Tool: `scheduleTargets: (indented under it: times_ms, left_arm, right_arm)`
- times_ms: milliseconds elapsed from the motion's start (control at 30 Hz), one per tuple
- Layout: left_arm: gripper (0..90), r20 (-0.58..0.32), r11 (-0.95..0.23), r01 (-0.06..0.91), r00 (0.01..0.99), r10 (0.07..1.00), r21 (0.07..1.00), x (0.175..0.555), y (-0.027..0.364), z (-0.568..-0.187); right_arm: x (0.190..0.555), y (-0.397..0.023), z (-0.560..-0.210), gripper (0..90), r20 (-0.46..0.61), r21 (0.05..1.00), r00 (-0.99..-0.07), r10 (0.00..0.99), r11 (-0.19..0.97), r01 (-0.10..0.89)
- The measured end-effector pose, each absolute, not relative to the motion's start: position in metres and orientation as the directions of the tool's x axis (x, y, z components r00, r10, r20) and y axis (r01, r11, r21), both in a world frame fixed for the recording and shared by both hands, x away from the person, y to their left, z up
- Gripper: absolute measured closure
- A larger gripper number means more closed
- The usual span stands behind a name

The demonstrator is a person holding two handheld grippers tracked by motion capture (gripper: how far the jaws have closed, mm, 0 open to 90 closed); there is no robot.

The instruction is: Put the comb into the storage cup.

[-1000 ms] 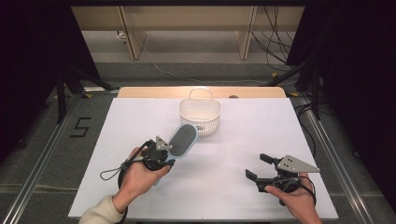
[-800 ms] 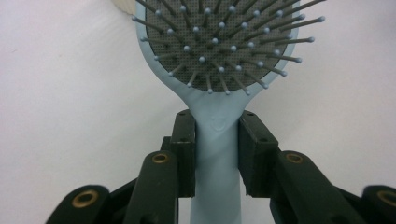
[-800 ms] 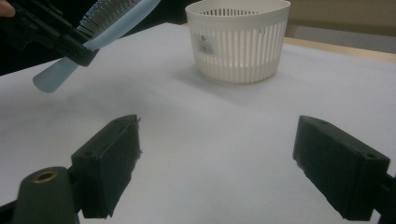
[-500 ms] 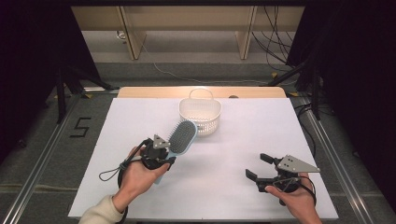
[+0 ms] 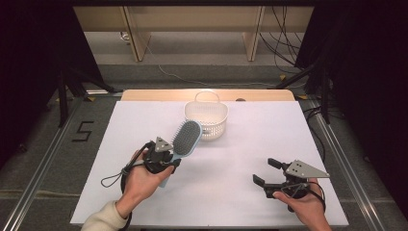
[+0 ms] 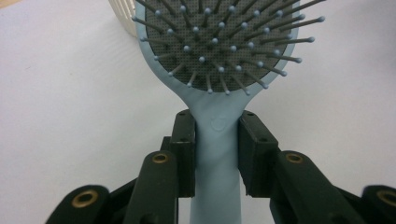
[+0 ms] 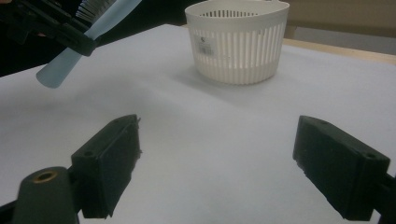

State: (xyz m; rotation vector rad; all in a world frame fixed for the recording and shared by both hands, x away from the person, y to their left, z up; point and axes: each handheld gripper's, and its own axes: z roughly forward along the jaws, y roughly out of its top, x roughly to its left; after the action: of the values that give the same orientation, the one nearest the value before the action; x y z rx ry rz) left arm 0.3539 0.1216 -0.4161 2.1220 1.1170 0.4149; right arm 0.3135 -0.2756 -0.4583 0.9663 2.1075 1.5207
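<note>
Light-blue hairbrush (image 5: 184, 140) clamped by its handle in the left gripper (image 5: 166, 155), lifted off the table (image 5: 240, 159), head just in front of the white basket (image 5: 208, 118). Handle end hidden by hand. Right gripper (image 5: 267, 172) jaws wide apart, empty. Basket inside can't be made out.

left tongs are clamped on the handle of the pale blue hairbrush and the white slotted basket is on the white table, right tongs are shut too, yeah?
Not quite: the right tongs are open, jaws wide apart with nothing between them, as the right gripper view shows. The left tongs do clamp the pale blue plastic hairbrush by its handle, and the white slotted plastic basket stands on the white table.
</note>
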Motion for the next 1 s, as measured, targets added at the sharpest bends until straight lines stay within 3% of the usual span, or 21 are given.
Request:
scheduleTargets:
  times_ms: [1000]
  left_arm:
    - [70.0, -0.038, -0.336, 0.545, 0.562, 0.826, 0.768, 0.3565, 0.121, -0.4119]
  right_arm:
    - [0.3139, -0.2757, -0.4565, 14.5, 0.103, 0.937, -0.694, 0.713, 0.164, 0.307]
